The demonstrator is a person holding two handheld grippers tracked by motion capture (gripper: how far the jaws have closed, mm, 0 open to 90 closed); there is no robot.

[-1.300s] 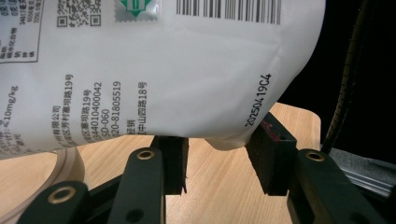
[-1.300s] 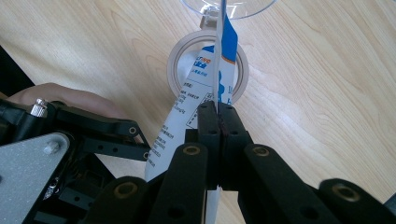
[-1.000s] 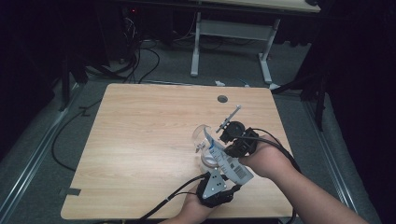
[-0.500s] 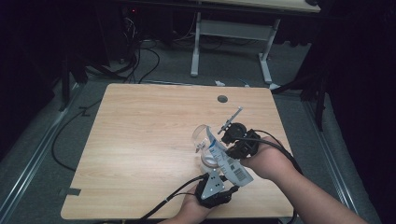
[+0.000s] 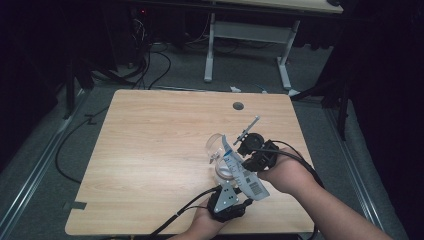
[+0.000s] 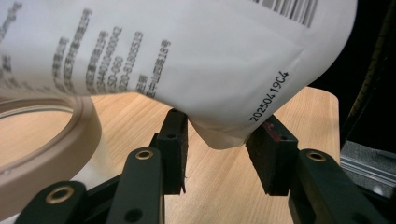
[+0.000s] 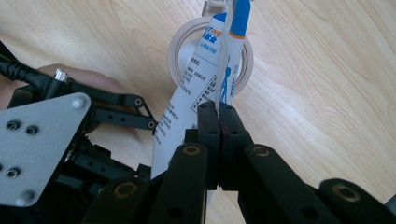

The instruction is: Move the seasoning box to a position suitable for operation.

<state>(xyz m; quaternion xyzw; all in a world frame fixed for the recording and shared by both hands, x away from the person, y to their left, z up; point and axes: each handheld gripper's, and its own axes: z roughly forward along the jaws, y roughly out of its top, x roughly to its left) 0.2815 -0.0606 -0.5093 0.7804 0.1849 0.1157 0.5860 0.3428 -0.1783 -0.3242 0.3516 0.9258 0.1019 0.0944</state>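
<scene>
A: What changes versus a second ago?

B: Almost nothing, we see both hands parked over the near right part of the light wooden table, same pose. So we call it a hold, not a new step

A: Task thing?

B: The white plastic pouch with blue print and a barcode. It's up in the air, tilted, its top end over the clear round cup with the beige rim, which stands on the table just beneath

A: Jaws?

B: The right gripper has its jaws pressed together, pinching the pouch's flat side seam. The left gripper has its jaws about half spread, with the pouch's bottom corner between them and both pads touching it. We read that as a light clamp

A: Meaning for the task?

B: We judge they're steadying the pouch over the cup, likely to empty it. Whether the top is open, we can't tell

A: Surroundings, obstacles?

B: A dark round hole at the far edge, black cables on the floor, a white-legged desk behind, all well apart. Nothing is in the way; only the gripper's own cable trails near the hands
</scene>
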